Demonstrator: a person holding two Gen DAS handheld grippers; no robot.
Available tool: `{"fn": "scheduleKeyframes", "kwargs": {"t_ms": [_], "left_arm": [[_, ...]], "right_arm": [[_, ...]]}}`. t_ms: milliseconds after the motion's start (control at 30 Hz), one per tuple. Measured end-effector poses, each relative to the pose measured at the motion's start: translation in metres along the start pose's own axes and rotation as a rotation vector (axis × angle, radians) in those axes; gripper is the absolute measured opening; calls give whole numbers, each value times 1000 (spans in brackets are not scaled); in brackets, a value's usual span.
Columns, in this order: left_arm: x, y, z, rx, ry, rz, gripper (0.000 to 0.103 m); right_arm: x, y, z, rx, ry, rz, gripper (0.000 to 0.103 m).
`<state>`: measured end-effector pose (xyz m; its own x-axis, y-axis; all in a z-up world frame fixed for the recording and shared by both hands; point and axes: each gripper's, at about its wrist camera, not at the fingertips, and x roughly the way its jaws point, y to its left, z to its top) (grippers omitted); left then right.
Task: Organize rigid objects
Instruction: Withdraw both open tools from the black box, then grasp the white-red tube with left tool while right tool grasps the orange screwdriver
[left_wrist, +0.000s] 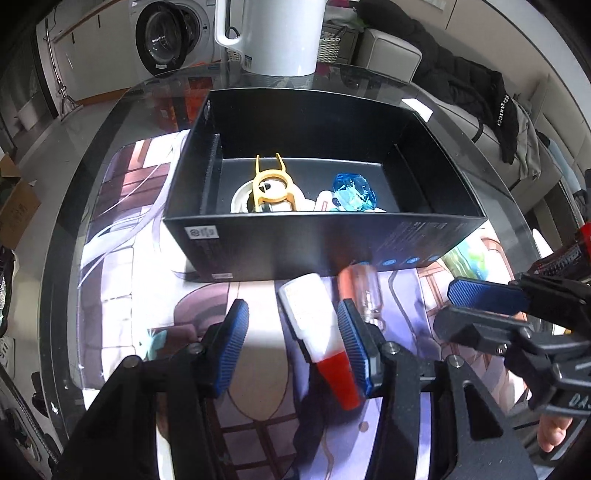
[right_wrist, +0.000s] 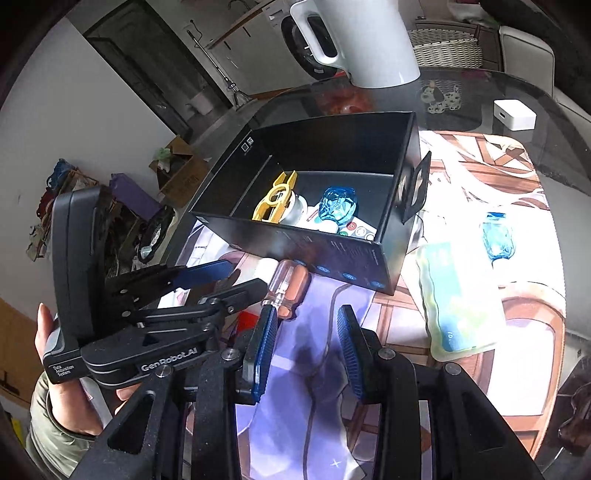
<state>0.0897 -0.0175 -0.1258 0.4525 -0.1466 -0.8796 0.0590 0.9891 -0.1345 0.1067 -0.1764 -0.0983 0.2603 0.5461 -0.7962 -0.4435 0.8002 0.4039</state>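
Two blue-padded grippers, left (left_wrist: 293, 345) and right (right_wrist: 306, 349), hover open, nothing gripped; white red-capped tube (left_wrist: 314, 328) lies at six o'clock of black cardboard box (left_wrist: 332, 243).

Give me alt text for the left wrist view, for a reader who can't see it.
The left gripper points down at a white tube with a red cap lying on the picture mat between its open jaws, beside an orange-handled screwdriver. Beyond sits an open black box holding a yellow plastic tool and a blue faceted bottle.
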Motion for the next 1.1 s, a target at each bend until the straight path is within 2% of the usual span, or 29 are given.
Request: {"fn": "scheduleKeyframes", "kwargs": {"t_ms": [100, 133, 167, 267, 533, 667, 833, 900, 967, 1100], "left_arm": [[5, -3, 1, 12, 16, 11, 43], [8, -5, 0, 21, 29, 2, 31], [9, -8, -1, 35, 26, 19, 24], [10, -13, -4, 79, 23, 58, 24], [2, 5, -13, 59, 23, 73, 24], [1, 11, -13, 42, 22, 74, 23], [-1, 12, -16, 56, 18, 88, 23], [-2, 12, -16, 48, 20, 81, 23], [-2, 12, -15, 38, 22, 80, 23], [0, 5, -13, 44, 25, 77, 23]], "right_arm": [[0, -1, 0, -4, -1, -1, 36], [1, -1, 0, -5, -2, -3, 36], [1, -1, 0, -5, -1, -5, 36], [6, 0, 2, -3, 4, -14, 36], [31, 10, 8, 13, 29, -10, 36], [48, 23, 12, -10, 35, -28, 43], [61, 26, 14, -18, 58, -57, 43], [63, 27, 12, -45, 68, -91, 31], [62, 29, 10, -82, 75, -112, 27], [54, 20, 1, -74, 79, -106, 26]]}}
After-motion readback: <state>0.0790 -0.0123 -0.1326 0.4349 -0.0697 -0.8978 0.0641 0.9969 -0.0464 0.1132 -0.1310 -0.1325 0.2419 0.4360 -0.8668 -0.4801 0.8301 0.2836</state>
